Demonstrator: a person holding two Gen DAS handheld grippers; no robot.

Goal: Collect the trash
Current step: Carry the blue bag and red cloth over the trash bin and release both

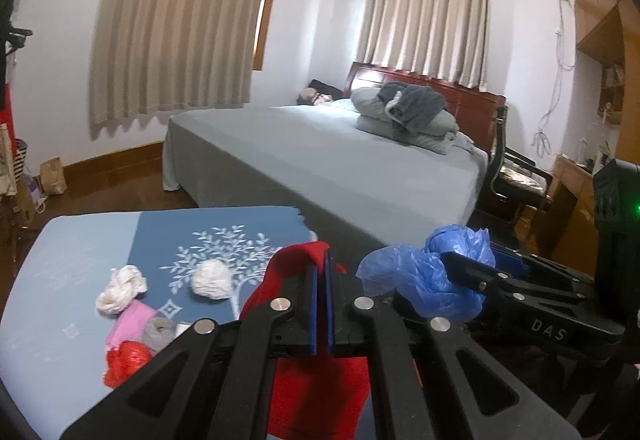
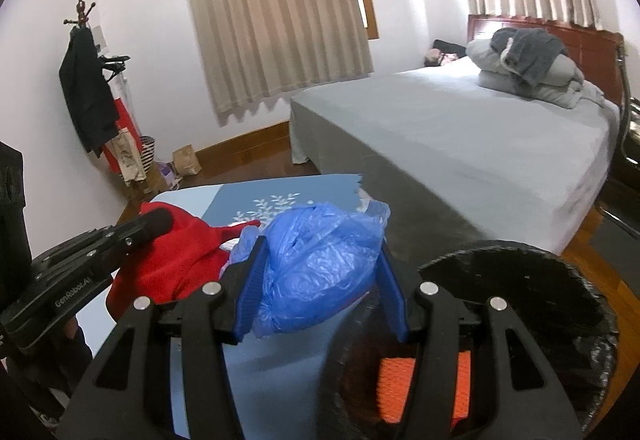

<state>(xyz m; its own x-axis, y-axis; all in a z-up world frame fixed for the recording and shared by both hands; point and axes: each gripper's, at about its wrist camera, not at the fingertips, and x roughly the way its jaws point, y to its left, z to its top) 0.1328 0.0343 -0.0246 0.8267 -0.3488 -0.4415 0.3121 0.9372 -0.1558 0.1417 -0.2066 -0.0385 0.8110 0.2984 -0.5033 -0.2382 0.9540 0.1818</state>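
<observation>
The right tongs [image 2: 320,276], clamped about a crumpled blue bag [image 2: 316,268], hang just above the black-lined bin [image 2: 520,280] at their 5 o'clock, nearer than the left tongs [image 1: 321,300], pinched shut on red cloth [image 1: 296,264] over the worktop [image 1: 60,280].

The red cloth [image 1: 316,392] mostly disappears under the left gripper [image 1: 321,304] and runs off the bottom edge. Below the right gripper [image 2: 320,280], the black-lined trash bin [image 2: 560,280] is half covered, and the orange thing [image 2: 400,388] inside can't be identified.
</observation>
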